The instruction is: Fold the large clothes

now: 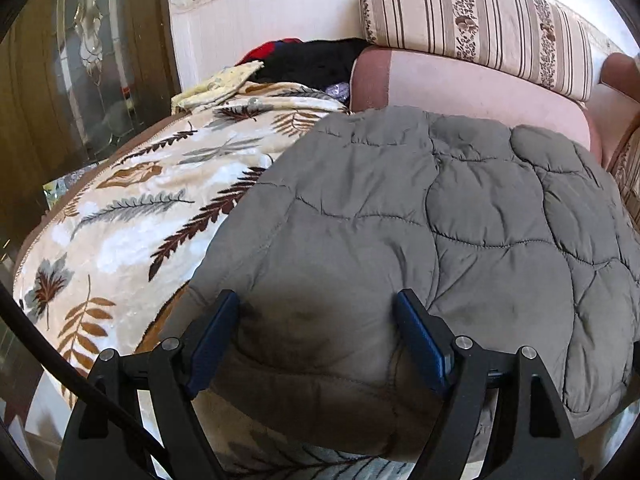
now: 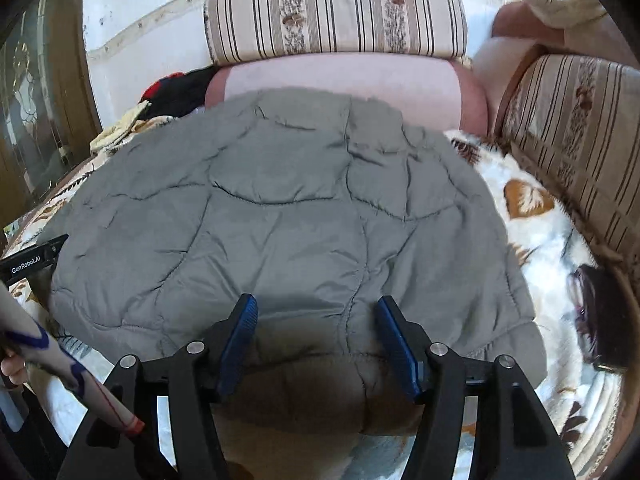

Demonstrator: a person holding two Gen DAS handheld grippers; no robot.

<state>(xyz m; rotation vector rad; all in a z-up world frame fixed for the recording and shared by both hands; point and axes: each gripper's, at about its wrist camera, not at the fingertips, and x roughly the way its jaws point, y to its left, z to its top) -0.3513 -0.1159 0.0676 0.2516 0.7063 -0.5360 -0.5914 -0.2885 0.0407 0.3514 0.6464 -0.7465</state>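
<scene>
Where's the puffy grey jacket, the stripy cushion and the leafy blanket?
Grey quilted jacket (image 2: 280,216): right wrist view, middle panel.
Striped flowered cushion (image 2: 336,12): right wrist view, front face.
Leaf-patterned cream blanket (image 1: 132,216): left wrist view, bare top.

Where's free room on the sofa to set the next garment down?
Free: leaf-print blanket left of the grey quilted jacket; a narrower blanket strip between jacket and striped side cushion. Crowded: back-left corner, with the black-and-red clothes and yellow cloth.

A sofa seat under a cream leaf-patterned plush blanket (image 1: 132,216) carries everything. A grey quilted padded jacket (image 2: 280,216) lies spread on it. Behind sits a pink cushion (image 2: 340,80).
</scene>
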